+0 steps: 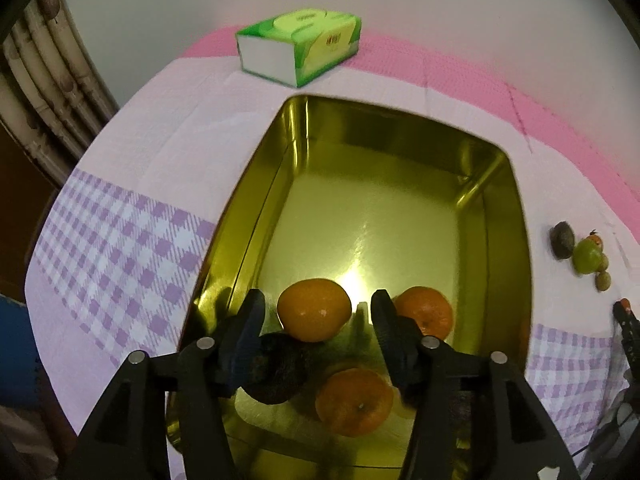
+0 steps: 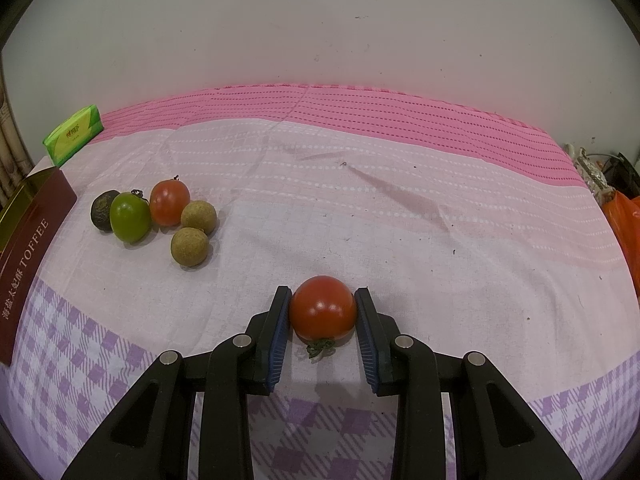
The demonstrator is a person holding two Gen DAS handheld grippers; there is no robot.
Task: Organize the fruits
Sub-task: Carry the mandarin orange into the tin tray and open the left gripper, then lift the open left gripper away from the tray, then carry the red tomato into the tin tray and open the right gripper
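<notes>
Red tomato [image 2: 322, 308] clamped in right hand-held gripper [image 2: 322, 312], stem toward camera (left hand-held gripper [image 1: 318, 320] parted, empty).

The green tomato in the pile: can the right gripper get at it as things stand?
Probably not yet: the right gripper is shut on a red tomato. The cloth between it and the green tomato is bare.

Domestic interior: a tabletop [image 2: 360, 208] draped in pink and lilac checked cloth against a plain scuffed wall [image 2: 320, 32], with a green tissue pack [image 1: 300, 46] at the far left and a toffee tin [image 1: 400, 200].
</notes>
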